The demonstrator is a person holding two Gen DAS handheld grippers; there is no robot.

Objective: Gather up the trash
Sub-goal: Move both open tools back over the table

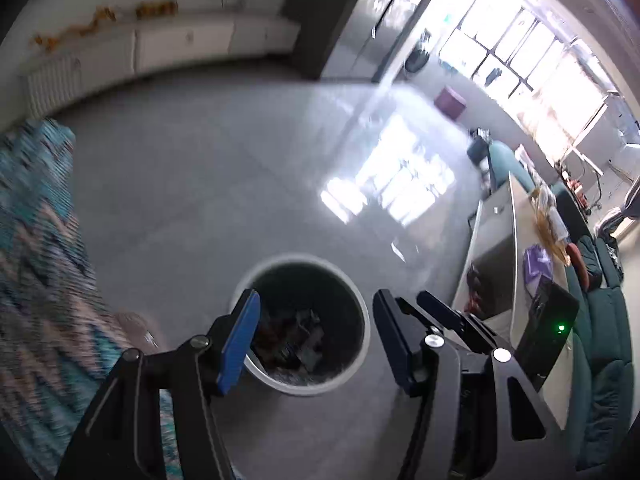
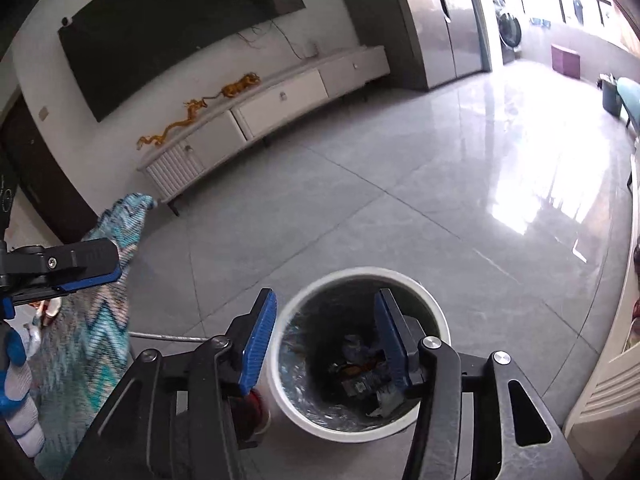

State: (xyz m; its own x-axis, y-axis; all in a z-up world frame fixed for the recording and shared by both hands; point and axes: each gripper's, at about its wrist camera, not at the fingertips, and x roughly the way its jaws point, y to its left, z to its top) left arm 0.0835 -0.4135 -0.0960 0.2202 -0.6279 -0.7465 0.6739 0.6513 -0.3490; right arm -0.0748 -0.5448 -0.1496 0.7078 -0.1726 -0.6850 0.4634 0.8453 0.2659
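Note:
A round white trash bin [image 1: 352, 292] with a dark liner stands on the grey tile floor; crumpled wrappers [image 1: 296, 336] lie at its bottom. My left gripper [image 1: 316, 336] is open and empty, above the bin's mouth. In the right wrist view the same bin [image 2: 432, 308] holds the wrappers [image 2: 360, 372]. My right gripper [image 2: 326, 336] is open and empty, also over the bin. The other gripper's finger [image 2: 80, 268] shows at the left edge of that view.
A teal zigzag rug [image 1: 36, 260] lies left of the bin and also shows in the right wrist view [image 2: 104, 320]. A low table [image 1: 516, 264] with bags and a black box stands to the right, with a green sofa [image 1: 604, 320] behind it. A white TV cabinet [image 2: 260, 108] lines the far wall.

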